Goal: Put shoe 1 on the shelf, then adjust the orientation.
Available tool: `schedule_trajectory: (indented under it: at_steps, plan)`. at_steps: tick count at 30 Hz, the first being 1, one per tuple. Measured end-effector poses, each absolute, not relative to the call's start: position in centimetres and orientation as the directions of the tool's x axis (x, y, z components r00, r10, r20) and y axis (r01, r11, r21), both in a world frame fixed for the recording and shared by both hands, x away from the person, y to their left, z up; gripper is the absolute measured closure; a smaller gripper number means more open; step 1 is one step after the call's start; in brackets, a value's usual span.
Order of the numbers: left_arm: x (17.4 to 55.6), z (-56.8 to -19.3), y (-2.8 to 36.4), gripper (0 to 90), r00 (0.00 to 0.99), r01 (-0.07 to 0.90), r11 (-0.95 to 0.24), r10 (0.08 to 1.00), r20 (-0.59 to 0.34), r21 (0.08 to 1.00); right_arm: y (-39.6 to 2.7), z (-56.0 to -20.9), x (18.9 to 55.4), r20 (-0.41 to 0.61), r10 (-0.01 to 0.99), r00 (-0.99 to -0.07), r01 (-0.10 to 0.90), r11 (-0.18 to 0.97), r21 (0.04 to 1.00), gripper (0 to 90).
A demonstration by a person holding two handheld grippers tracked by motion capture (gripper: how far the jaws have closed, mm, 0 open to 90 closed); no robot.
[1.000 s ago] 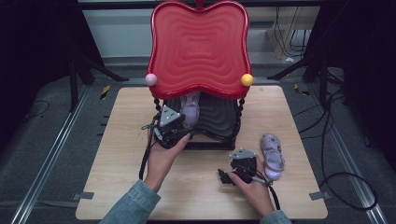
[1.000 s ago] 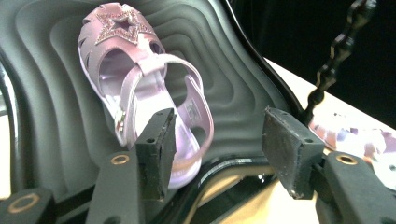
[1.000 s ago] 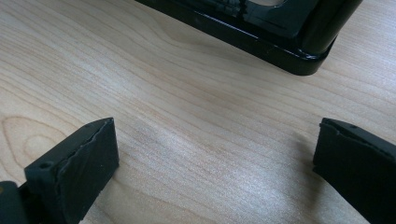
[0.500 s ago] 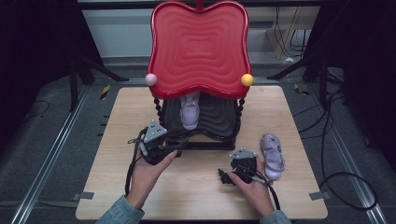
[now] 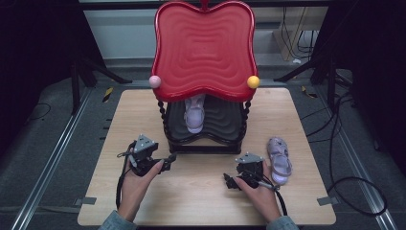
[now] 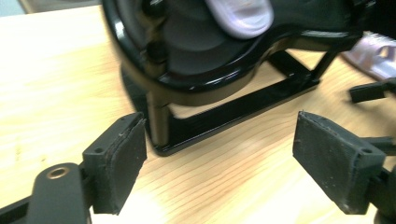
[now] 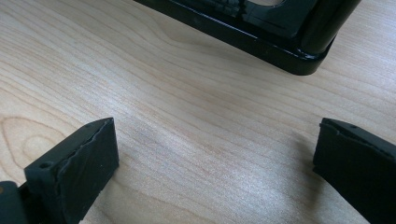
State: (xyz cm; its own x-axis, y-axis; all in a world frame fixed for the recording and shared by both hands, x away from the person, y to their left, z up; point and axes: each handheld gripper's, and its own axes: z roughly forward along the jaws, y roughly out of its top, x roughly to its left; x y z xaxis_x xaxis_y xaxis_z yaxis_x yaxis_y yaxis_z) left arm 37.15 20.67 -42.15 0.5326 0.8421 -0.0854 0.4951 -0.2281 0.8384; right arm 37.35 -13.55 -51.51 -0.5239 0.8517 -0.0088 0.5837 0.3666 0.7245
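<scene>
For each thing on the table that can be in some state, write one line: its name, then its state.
Left claw: open, holding nothing; it has just been opening.
Right claw: open, holding nothing.
Shoe on the shelf: lying flat on the lower black tier, toe toward the person.
Shoe on the table: lying flat, right of the stand.

We see our left tool (image 6: 219,154) with jaws wide, nothing between them, before the black rack (image 6: 196,79) holding a lilac shoe (image 6: 240,16) on the table (image 6: 56,70).
</scene>
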Motion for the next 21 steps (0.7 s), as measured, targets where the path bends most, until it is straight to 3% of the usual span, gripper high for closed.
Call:
schedule_trajectory:
  at_steps: [7,9,11,21]
  plan:
    - [38.0,-43.8,22.5,13.2,0.474,0.522,-0.230,0.879,-0.056,0.822,-13.6,-51.5,37.3,-0.008,0.855,-0.519,0.587,0.363,0.724,1.4]
    - [38.3,-44.5,23.3,12.3,0.457,0.535,-0.226,0.888,-0.054,0.814,-13.7,-51.0,37.1,-0.013,0.861,-0.509,0.603,0.367,0.708,8.7]
    - [38.5,-45.2,24.0,12.1,0.430,0.545,-0.214,0.902,-0.051,0.811,-14.0,-50.2,36.9,-0.015,0.863,-0.505,0.600,0.364,0.713,9.7]
    - [38.2,-47.9,26.6,12.3,0.353,0.588,-0.164,0.933,-0.069,0.792,-17.7,-42.1,35.5,-0.089,0.898,-0.431,0.558,0.342,0.756,25.9]
